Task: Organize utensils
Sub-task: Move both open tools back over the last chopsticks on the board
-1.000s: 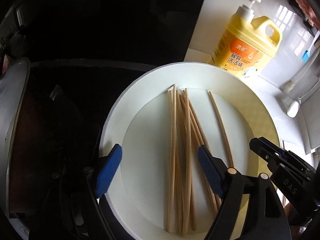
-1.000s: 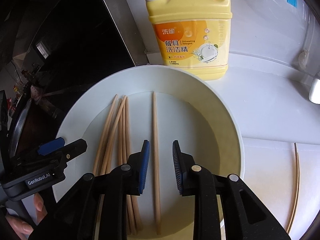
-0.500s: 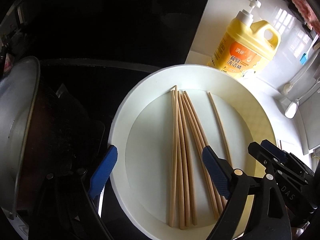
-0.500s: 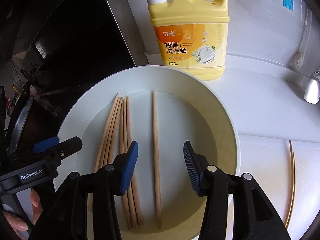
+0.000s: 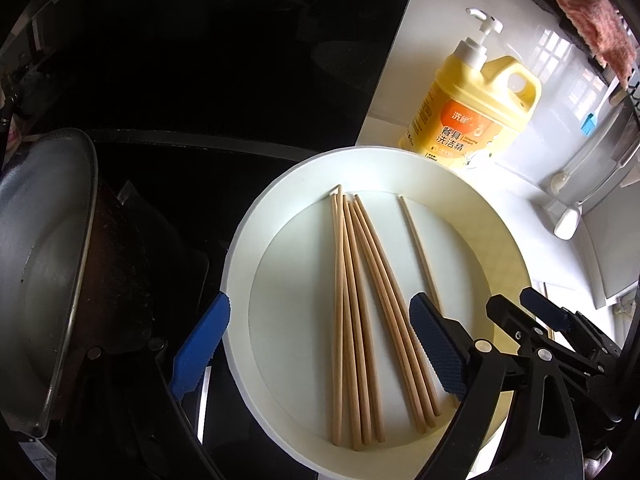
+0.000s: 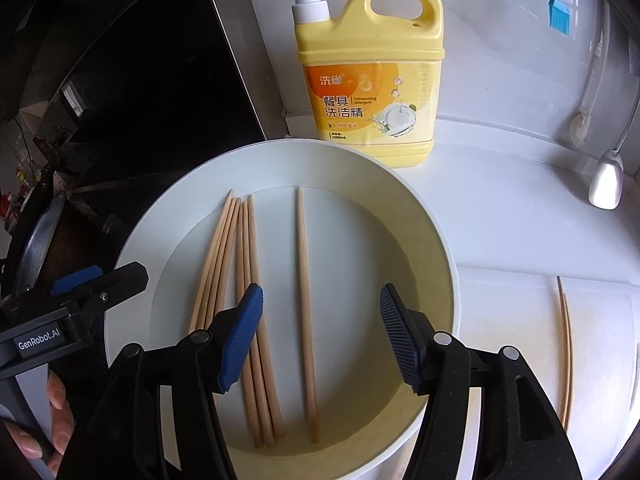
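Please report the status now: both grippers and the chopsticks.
Left gripper open, empty. Right gripper jaws just opening, lone chopstick between them, untouched. Other chopsticks bunched in bowl. Nothing blocking.

Left wrist view: right gripper [image 5: 540,320] hides lone chopstick's [image 5: 420,252] near end. Pan [image 5: 44,264] cut off at left edge. Stovetop area too dark to read.

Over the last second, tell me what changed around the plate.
The right claw has just been opening and has let go of the single chopstick, which lies between its jaws, untouched. The left claw has opened wider; its bundle of chopsticks fanned out slightly. Plate and detergent bottle stayed put.
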`<action>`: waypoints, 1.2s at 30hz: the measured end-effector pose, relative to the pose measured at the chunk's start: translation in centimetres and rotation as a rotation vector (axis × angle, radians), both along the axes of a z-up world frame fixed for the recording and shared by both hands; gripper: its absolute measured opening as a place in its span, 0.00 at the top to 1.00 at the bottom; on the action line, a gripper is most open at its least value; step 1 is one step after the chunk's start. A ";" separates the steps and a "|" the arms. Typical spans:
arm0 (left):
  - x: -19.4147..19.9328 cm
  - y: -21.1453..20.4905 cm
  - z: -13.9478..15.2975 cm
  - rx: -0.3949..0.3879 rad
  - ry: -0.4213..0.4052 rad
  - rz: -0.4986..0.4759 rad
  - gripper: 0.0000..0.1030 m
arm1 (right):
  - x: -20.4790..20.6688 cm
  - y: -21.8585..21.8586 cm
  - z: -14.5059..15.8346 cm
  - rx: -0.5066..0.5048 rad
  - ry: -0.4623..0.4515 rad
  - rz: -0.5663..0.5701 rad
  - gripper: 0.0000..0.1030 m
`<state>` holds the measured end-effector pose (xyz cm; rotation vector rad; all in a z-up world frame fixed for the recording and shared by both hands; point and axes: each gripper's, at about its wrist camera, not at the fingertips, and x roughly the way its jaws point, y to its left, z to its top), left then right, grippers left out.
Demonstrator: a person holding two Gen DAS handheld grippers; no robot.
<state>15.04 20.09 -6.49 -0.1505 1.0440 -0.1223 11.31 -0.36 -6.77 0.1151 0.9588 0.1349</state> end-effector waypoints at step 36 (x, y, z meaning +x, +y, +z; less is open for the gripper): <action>-7.3 -13.8 3.5 -0.052 -0.060 -0.197 0.06 | -14.9 -17.0 -0.8 -0.058 0.001 -0.285 0.30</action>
